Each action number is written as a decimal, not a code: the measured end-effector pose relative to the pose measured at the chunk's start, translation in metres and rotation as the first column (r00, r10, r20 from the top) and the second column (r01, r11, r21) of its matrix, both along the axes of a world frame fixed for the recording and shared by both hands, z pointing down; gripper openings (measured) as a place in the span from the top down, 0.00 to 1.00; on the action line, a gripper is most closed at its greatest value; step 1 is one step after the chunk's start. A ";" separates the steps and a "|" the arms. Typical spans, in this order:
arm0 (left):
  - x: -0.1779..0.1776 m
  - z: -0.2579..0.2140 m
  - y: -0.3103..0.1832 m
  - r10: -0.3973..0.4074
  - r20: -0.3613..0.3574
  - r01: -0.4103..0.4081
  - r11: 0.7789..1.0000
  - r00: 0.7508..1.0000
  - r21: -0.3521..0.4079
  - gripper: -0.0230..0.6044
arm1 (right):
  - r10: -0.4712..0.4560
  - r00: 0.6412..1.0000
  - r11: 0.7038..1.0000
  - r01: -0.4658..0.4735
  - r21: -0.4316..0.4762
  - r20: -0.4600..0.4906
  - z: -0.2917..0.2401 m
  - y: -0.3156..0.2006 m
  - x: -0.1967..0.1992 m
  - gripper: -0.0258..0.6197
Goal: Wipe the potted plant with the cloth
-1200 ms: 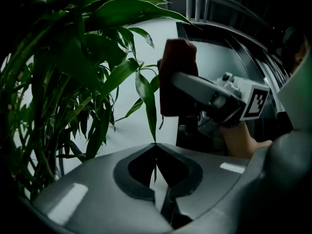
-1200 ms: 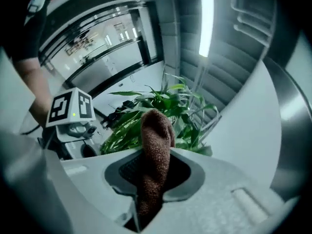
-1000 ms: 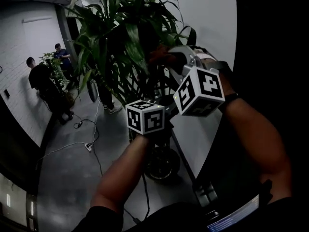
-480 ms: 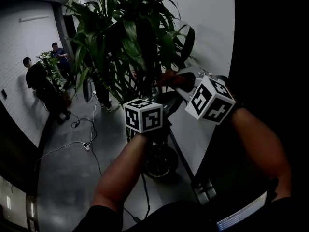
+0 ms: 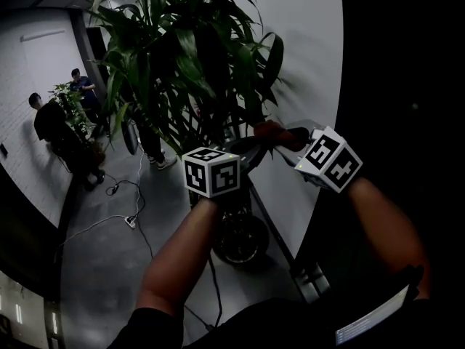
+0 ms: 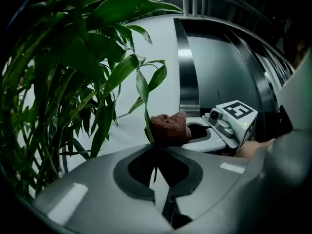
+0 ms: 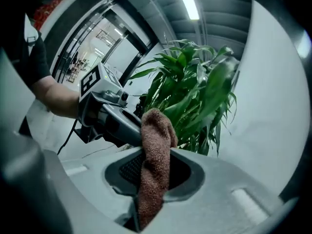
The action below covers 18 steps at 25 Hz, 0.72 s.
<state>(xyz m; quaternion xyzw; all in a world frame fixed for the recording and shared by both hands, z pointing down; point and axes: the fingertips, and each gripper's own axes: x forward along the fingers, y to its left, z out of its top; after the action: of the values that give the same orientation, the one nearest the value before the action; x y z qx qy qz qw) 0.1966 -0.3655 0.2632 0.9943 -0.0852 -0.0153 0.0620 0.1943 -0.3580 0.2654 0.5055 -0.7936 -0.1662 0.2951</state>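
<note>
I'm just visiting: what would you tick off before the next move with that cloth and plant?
1. Cloth gripped: ok. The right gripper has its jaws shut on the brown cloth.
2. Leaf steadied: ok. The left gripper is shut on the tip of a narrow leaf.
3. Cloth touching that leaf: cannot tell. In the left gripper view it sits right beside it.
4. Room to wipe: not ok. The rest of the plant crowds close to the held leaf.
5. Bystanders clear: ok. The people stand far off by the wall.
</note>
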 end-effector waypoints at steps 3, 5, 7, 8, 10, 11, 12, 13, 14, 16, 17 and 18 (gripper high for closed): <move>-0.001 0.001 -0.005 0.000 -0.009 0.000 1.000 1.000 -0.018 0.93 | 0.035 0.995 0.999 -0.032 -0.027 0.097 0.011 0.002 0.004 0.86; -0.004 -0.001 -0.007 0.000 -0.029 0.000 0.999 1.000 -0.032 0.93 | 0.058 0.986 0.997 -0.050 -0.056 0.156 0.021 0.005 0.007 0.86; -0.009 -0.003 -0.007 -0.002 -0.044 0.000 0.999 0.999 -0.043 0.92 | 0.081 0.977 0.994 -0.064 -0.087 0.196 0.033 0.010 0.009 0.86; -0.013 -0.002 -0.006 -0.006 -0.042 0.004 0.999 0.999 -0.046 0.90 | 0.091 0.974 0.993 -0.072 -0.096 0.207 0.038 0.013 0.009 0.86; -0.024 0.006 -0.002 -0.013 -0.031 0.012 0.999 0.999 -0.050 0.89 | 0.116 0.968 0.991 -0.097 -0.095 0.222 0.044 0.021 0.006 0.86; -0.031 0.012 0.002 -0.015 -0.028 0.014 0.998 0.999 -0.057 0.89 | 0.128 0.964 0.990 -0.110 -0.089 0.232 0.046 0.026 0.003 0.86; -0.041 0.018 0.006 -0.018 -0.027 0.016 0.998 0.999 -0.066 0.91 | 0.136 0.959 0.990 -0.119 -0.083 0.247 0.049 0.032 -0.003 0.86; -0.052 0.024 0.012 -0.020 -0.025 0.019 0.997 0.999 -0.074 0.92 | 0.139 0.954 0.989 -0.123 -0.077 0.267 0.052 0.038 -0.010 0.86; -0.065 0.032 0.018 -0.025 -0.020 0.023 0.996 0.999 -0.082 0.93 | 0.139 0.947 0.990 -0.123 -0.073 0.290 0.056 0.046 -0.021 0.86; -0.094 0.052 0.034 -0.043 0.004 0.044 0.994 0.999 -0.099 0.94 | 0.134 0.930 0.991 -0.117 -0.071 0.341 0.066 0.063 -0.046 0.86; -0.110 0.063 0.041 -0.059 0.024 0.062 0.992 0.998 -0.107 0.94 | 0.131 0.921 0.991 -0.113 -0.071 0.367 0.071 0.071 -0.059 0.86; -0.126 0.074 0.047 -0.078 0.047 0.083 0.990 0.996 -0.111 0.94 | 0.128 0.911 0.992 -0.110 -0.069 0.392 0.075 0.080 -0.071 0.86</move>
<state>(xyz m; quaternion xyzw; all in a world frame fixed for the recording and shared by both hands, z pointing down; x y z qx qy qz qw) 0.0707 -0.3187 0.3369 0.9850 -0.1275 0.0080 0.1157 0.1236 -0.2784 0.3408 0.5692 -0.8081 -0.0242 0.1496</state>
